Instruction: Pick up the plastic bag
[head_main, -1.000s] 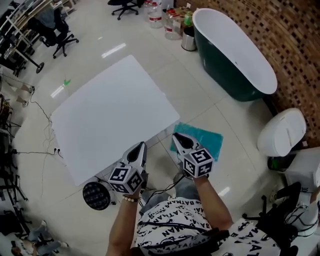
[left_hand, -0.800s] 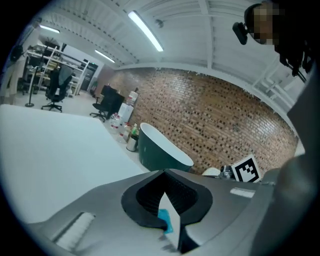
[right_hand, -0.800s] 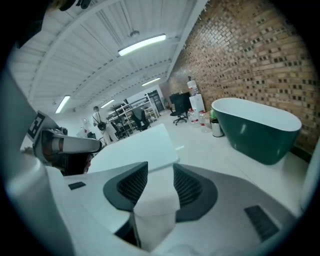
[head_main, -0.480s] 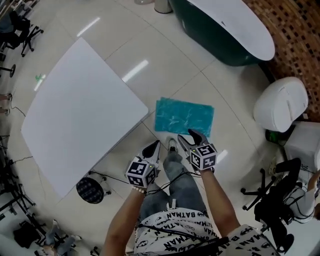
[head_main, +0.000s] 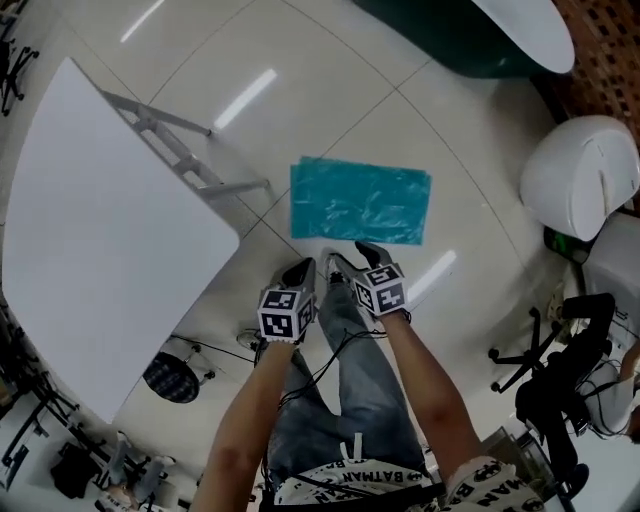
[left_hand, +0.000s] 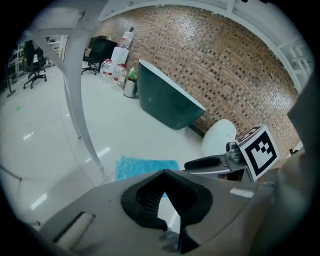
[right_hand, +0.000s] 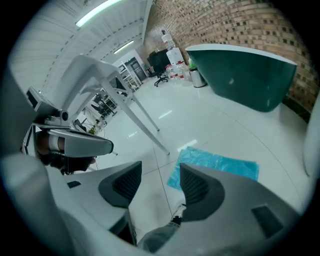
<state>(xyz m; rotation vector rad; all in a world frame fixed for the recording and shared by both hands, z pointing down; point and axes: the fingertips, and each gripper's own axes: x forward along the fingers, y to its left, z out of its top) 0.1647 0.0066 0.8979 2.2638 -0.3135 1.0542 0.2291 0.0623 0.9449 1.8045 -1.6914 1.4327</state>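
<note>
The plastic bag is a teal, flat, rectangular sheet lying on the glossy tiled floor in front of the person's feet. It also shows beyond the jaws in the left gripper view and the right gripper view. My left gripper is held above the floor short of the bag's near edge, its jaws shut with nothing in them. My right gripper hangs beside it, slightly closer to the bag, and its jaws stand open and empty. Neither gripper touches the bag.
A white table on slanted metal legs stands left of the bag. A dark green bathtub is at the far right, with a white rounded fixture and a black office chair at the right. The person's jeans-clad legs are below the grippers.
The head view has swung down and forward, so the bag now lies fully in view ahead of the feet. Both grippers have come closer together, and the right one's jaws have spread.
</note>
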